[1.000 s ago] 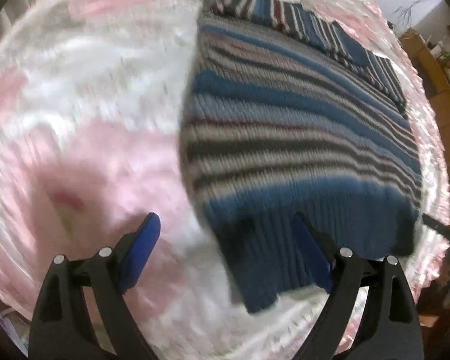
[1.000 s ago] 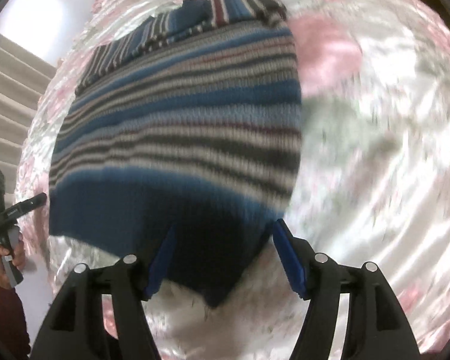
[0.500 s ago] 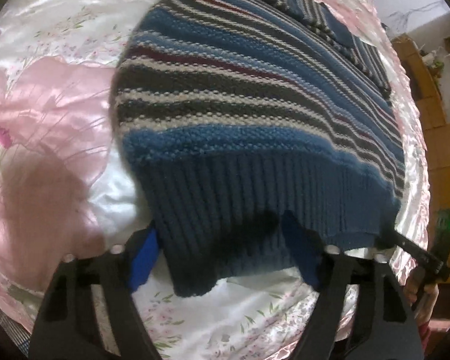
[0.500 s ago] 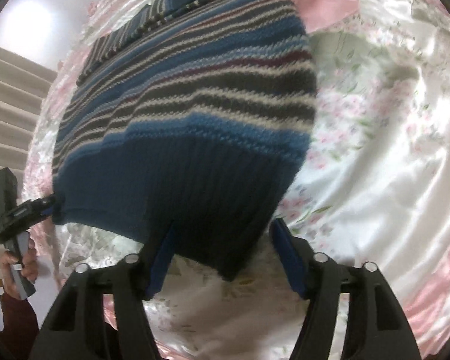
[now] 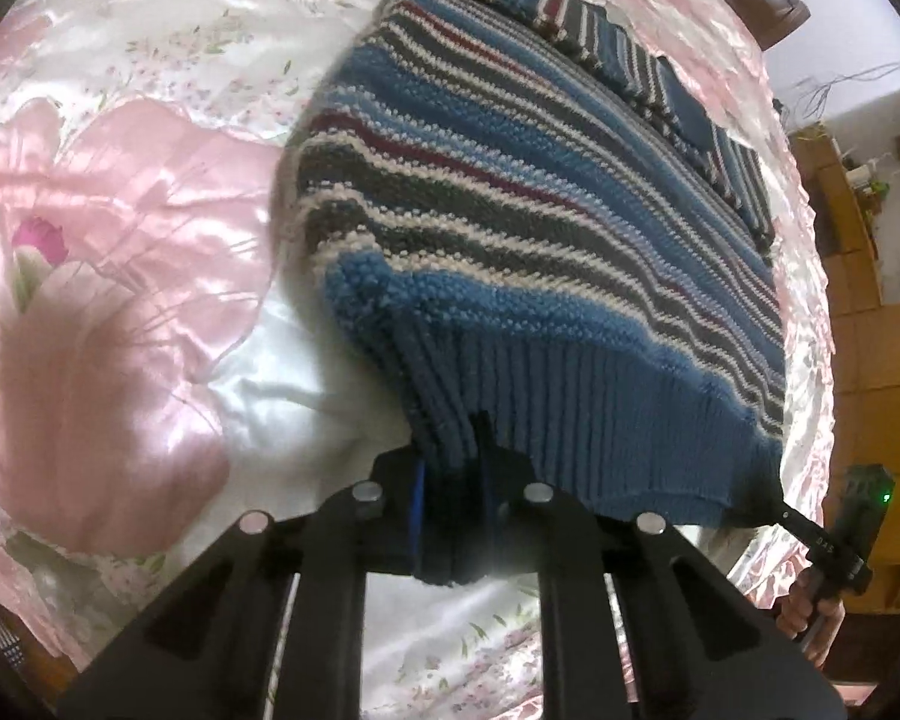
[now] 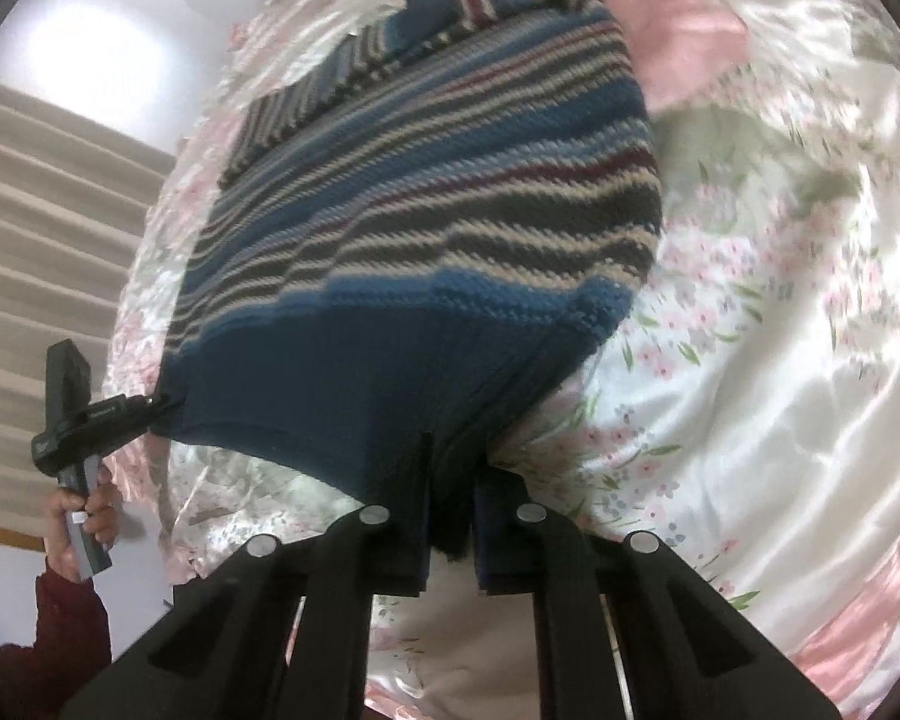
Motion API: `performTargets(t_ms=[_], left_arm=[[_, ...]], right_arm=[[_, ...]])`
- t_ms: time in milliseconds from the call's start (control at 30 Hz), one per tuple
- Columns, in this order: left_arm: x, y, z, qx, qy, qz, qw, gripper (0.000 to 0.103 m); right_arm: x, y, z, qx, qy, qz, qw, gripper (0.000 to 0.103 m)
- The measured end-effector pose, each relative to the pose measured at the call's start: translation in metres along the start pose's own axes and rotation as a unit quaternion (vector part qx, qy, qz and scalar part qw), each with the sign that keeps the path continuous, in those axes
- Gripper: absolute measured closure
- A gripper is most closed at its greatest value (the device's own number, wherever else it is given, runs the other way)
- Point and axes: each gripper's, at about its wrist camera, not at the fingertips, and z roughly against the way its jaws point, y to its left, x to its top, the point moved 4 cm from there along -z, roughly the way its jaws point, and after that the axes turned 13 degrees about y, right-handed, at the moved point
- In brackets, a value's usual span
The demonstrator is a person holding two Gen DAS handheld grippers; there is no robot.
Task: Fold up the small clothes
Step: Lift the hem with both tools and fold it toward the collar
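Observation:
A small knitted sweater (image 5: 510,228) with blue, grey, white and maroon stripes lies on a pink and white floral satin bedspread (image 5: 120,210). Its dark blue ribbed hem faces me. My left gripper (image 5: 450,504) is shut on the hem's left corner, which bunches between the fingers. In the right wrist view the same sweater (image 6: 438,192) shows, and my right gripper (image 6: 450,516) is shut on the hem's right corner. The right gripper also appears at the far hem corner in the left wrist view (image 5: 810,531), and the left gripper (image 6: 120,408) in the right wrist view.
The bedspread (image 6: 780,360) spreads wide on both sides of the sweater. A hand (image 6: 84,516) in a dark red sleeve holds the left gripper's handle. Wooden furniture (image 5: 870,276) stands beyond the bed, and a pleated curtain (image 6: 42,210) hangs on the other side.
Both grippers moved onto the hem corners and went from open to shut on them. The hem now bunches and lifts a little at both corners.

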Motion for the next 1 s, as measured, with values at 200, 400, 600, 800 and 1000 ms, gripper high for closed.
performTargets(t_ms=[200, 400, 600, 800, 1000], left_arm=[[0.007, -0.012, 0.024, -0.040, -0.023, -0.018, 0.9988, 0.092], [0.034, -0.019, 0.038, -0.098, -0.027, -0.026, 0.9945, 0.092], [0.083, -0.016, 0.041, -0.112, -0.038, 0.001, 0.9930, 0.092], [0.122, -0.010, 0.025, -0.095, -0.048, 0.025, 0.9940, 0.091], [0.149, -0.003, -0.005, -0.070, -0.032, 0.032, 0.9965, 0.088]], right_arm=[[0.012, 0.011, 0.026, 0.036, -0.023, 0.002, 0.999, 0.093], [0.039, 0.012, 0.055, 0.046, -0.046, -0.012, 0.998, 0.093], [0.094, 0.000, 0.055, 0.045, -0.052, -0.034, 0.997, 0.093], [0.148, -0.027, 0.042, 0.066, -0.035, -0.064, 0.995, 0.093], [0.180, -0.046, 0.017, 0.062, -0.011, -0.079, 0.995, 0.093]])
